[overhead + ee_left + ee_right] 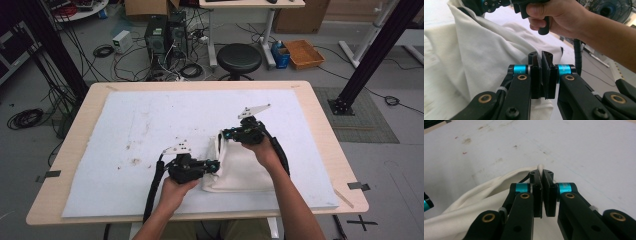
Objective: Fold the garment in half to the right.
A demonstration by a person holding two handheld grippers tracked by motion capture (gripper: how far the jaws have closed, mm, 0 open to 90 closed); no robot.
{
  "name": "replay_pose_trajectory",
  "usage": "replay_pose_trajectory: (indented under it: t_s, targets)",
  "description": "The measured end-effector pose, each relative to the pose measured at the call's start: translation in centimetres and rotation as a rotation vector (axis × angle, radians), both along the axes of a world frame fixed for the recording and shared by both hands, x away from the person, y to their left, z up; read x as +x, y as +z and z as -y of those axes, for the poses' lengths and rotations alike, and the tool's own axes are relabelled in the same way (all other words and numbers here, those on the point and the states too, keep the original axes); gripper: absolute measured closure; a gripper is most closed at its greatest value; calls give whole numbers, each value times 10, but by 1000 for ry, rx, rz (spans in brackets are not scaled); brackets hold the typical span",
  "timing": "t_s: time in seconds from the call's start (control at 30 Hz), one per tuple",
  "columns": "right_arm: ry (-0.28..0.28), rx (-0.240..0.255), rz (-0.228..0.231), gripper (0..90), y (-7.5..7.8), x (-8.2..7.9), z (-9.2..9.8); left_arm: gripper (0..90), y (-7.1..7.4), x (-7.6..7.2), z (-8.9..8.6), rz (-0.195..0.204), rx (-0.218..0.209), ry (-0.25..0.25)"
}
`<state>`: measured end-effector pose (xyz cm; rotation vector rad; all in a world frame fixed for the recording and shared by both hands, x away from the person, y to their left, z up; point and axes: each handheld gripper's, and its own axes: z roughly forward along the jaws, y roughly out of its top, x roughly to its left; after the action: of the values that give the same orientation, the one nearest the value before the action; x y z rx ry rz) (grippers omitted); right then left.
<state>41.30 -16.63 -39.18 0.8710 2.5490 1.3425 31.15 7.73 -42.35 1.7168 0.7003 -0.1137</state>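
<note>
- A white cloth (235,167) lies bunched on the white sheet (125,130) covering the table (320,120), near the front edge and right of centre.
- The left claw (214,165) meets the cloth's left edge; in the left gripper view its jaws are pressed together with cloth (481,50) at them, though whether fabric is truly pinched between them is hard to tell.
- The right claw (226,134) grips the cloth's upper left corner and lifts it off the sheet; in the right gripper view a small tuft of cloth (540,167) pokes out between the closed jaws.
- The right hand (554,15) shows in the left gripper view, wrapped around its handle.
- A black stool (239,57) stands beyond the table.
</note>
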Motion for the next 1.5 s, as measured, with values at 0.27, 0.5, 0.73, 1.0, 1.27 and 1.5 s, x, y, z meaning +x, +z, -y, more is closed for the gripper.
replay_pose_trajectory:
  t_s: [0.27,0.5,0.73,1.0,1.27,1.5]
  targets:
    - [-53,8,17,877,3,-4,41,860,5,11,38,-22,-10,-56]
    - [-109,35,22,876,1,-7,74,859,8,21,72,-35,23,-86]
    - [-167,65,43,875,1,-8,93,850,12,24,98,5,113,-68]
    - [-197,66,46,875,-2,-11,116,853,15,28,113,52,189,-58]
    - [-227,67,30,875,-7,-14,133,854,14,31,127,36,172,-96]
    - [-313,50,5,587,-14,-16,144,646,12,36,138,-10,131,-72]
